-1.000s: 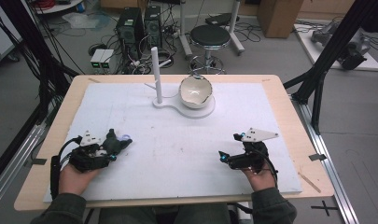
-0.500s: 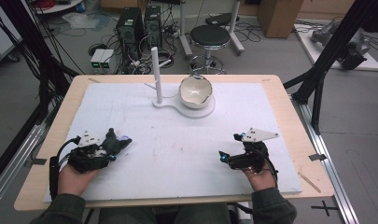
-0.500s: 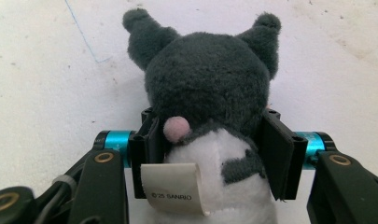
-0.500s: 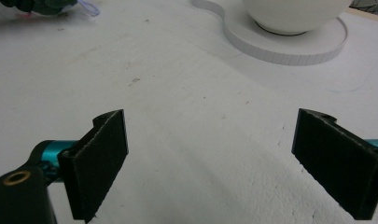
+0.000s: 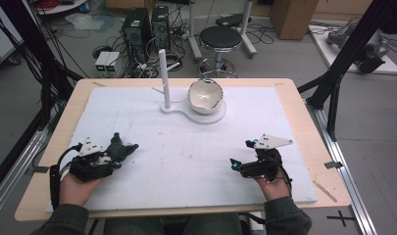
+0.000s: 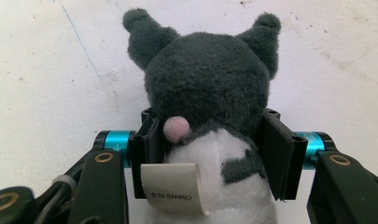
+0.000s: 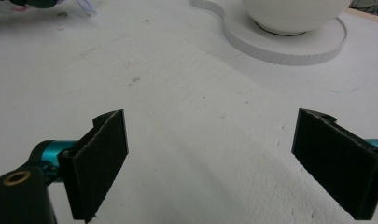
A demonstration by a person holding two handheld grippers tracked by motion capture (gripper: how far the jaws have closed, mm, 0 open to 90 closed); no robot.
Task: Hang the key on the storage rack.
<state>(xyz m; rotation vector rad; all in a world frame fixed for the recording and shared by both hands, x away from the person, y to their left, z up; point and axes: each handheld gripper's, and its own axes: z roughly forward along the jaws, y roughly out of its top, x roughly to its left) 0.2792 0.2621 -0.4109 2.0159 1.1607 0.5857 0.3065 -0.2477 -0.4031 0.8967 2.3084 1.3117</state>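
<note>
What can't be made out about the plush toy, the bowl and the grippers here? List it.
- Plush toy face: left gripper view shows its back; in the high view it is too small.
- Toy's lower body: cut off by the bottom edge, flanked by the left gripper jaws.
- Bowl inside: cut off by the top edge in the right gripper view.
- Right gripper body: below the frame.

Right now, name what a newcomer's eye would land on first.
First, the dark grey plush toy clamped in the left gripper at the table's near left. Next, the white bowl on its stand at the far middle. The right gripper rests with jaws wide apart.
</note>
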